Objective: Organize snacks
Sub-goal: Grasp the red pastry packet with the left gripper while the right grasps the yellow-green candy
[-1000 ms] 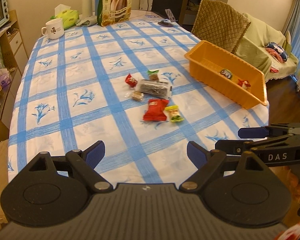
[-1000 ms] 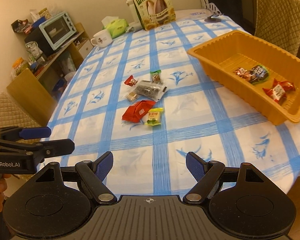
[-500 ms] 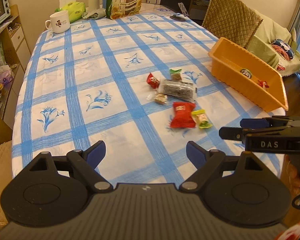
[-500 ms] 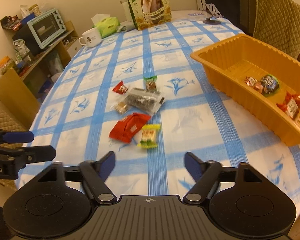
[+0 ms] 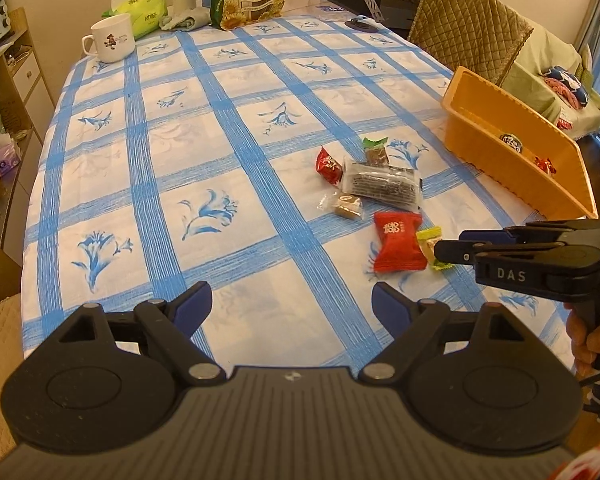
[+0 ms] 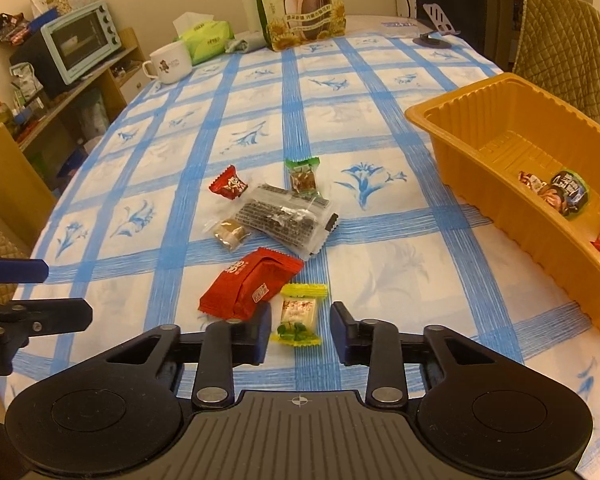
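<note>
Since the earlier frame, the right hand-held gripper (image 6: 299,336) has come forward and narrowed its jaws; the yellow candy (image 6: 298,314) now lies between its fingertips, on the desk (image 6: 400,280), not yet gripped. The left hand-held gripper (image 5: 292,306) stays wide and holds nothing, with bare cloth in front of it.

What can go wrong: the red pack (image 6: 252,284) lies just left of the candy, touching or almost touching the left finger (image 6: 260,332). If the jaws close like this, I think the finger can catch the pack's corner and drag it too. The wrapper is flat and slippery, so a shallow grip may let it slide out before the orange tray (image 6: 476,184), which is far to the right.
</note>
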### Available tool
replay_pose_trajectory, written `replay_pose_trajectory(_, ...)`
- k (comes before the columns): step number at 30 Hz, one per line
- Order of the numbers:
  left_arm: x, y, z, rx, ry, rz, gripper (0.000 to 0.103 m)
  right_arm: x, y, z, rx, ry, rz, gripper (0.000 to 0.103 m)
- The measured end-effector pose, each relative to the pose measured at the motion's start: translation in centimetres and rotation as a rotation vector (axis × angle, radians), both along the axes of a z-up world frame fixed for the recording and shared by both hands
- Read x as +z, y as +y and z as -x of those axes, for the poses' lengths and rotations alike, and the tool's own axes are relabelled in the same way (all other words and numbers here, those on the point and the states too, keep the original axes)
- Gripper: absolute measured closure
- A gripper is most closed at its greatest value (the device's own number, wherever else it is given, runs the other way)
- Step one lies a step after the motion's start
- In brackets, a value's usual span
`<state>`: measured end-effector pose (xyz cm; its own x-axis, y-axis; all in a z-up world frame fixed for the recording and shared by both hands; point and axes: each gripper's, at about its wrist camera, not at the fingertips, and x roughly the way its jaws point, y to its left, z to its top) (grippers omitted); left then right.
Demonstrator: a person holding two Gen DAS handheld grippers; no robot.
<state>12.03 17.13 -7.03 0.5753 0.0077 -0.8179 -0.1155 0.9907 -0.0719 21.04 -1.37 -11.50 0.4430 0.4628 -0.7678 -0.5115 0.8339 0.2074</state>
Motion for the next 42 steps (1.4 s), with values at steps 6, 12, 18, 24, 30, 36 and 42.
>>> replay_pose_trajectory(6,-0.3,0.5,-0.9,-0.017,0.007,-0.004,0.017,-0.6,0.7,-0.4,-0.004,0.002,0.02,0.07)
replay_pose_trajectory(12,-0.5,0.6,-1.8,-0.041,0.01,-0.004,0.017,-1.2,1.4,-0.4,0.0,-0.016,0.05,0.074)
replay_pose_trajectory(18,-0.6,0.1,-2.7,-0.08,0.007,0.0,0.018,-1.1,1.1,-0.3,0.005,-0.037,0.067,0.082)
replay_pose_trajectory(24,-0.8,-1.5,-3.9,-0.145,-0.002,0.013,0.02,0.4,-1.3,-0.6,-0.063,-0.029,0.031,0.083)
replay_pose_trajectory(30,-1.4,-3.8,-5.5,-0.22,-0.01,0.021,0.022,1.7,-3.8,-0.5,-0.127,-0.025,0.006,0.083)
replay_pose_trajectory(36,-2.5,-5.8,-7.5,-0.276,0.006,0.036,0.036,2.7,-6.2,0.0,-0.186,-0.024,-0.014,0.083)
replay_pose_trajectory(42,-3.6,-6.9,-9.1,-0.306,0.029,0.017,0.047,3.5,-7.9,0.6,-0.232,-0.025,-0.022,0.083)
